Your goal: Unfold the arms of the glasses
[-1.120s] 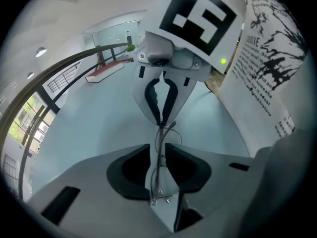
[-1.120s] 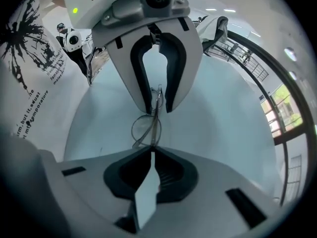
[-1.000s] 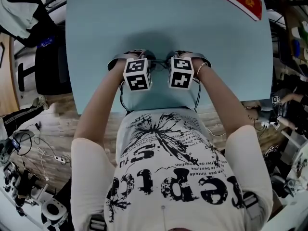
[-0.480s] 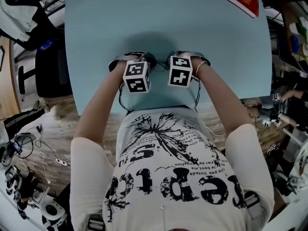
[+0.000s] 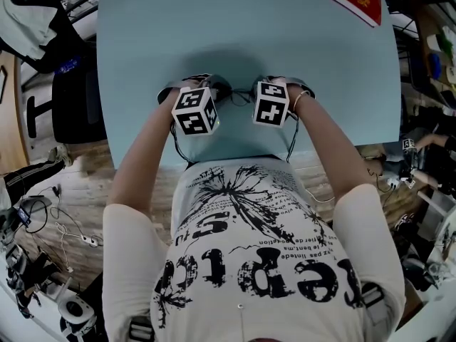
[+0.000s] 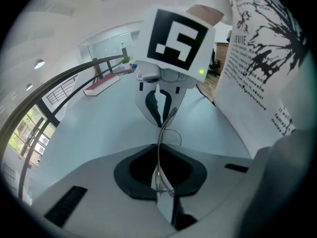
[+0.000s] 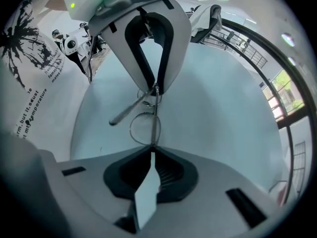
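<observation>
The pale blue bench (image 5: 249, 27) is wide, and the glasses (image 7: 143, 129) are at its near middle, between the two grippers. The right gripper (image 6: 162, 122) is clamped on a lens rim. The left gripper (image 7: 155, 88) is closing, with what seems to be a thin arm between its jaws. The wire frame looks light, springy and easy to bend. It is best to hold the rim beside the hinge and swing each arm gently.
</observation>
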Motion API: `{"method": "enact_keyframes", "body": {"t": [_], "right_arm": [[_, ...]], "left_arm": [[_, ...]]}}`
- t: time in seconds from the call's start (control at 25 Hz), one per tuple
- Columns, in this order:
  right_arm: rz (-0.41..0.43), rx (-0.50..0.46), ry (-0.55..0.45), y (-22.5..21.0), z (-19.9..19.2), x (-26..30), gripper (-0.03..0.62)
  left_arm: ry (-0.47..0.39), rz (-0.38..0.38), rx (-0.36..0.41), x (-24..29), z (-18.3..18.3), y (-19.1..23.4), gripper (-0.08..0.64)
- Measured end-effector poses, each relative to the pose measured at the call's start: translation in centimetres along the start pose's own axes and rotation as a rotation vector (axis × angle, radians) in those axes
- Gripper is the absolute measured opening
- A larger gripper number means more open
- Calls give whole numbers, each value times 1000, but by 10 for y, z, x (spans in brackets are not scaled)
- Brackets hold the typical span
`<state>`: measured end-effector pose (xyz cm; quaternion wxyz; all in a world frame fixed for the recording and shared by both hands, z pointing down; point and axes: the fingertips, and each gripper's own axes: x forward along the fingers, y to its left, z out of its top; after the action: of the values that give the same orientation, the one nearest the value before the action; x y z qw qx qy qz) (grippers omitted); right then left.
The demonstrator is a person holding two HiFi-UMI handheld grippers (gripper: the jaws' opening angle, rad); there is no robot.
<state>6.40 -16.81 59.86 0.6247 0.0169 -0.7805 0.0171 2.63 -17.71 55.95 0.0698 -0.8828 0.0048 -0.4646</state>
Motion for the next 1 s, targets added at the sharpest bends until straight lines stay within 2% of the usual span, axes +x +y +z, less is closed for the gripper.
{"method": "enact_keyframes", "body": {"t": [0.28, 0.64, 0.8, 1.0], "right_arm": [[-14, 5, 1, -4, -10, -4, 35], [-47, -9, 57, -11, -38, -6, 37], [-43, 34, 35, -13, -39, -12, 38], [-28, 29, 16, -9, -39, -14, 49]], "left_arm": [[-14, 26, -24, -11, 3, 3, 31], [-32, 108, -85, -26, -8, 9, 31], [-61, 126, -125, -29, -8, 4, 31], [-82, 130, -154, -27, -4, 3, 31]]}}
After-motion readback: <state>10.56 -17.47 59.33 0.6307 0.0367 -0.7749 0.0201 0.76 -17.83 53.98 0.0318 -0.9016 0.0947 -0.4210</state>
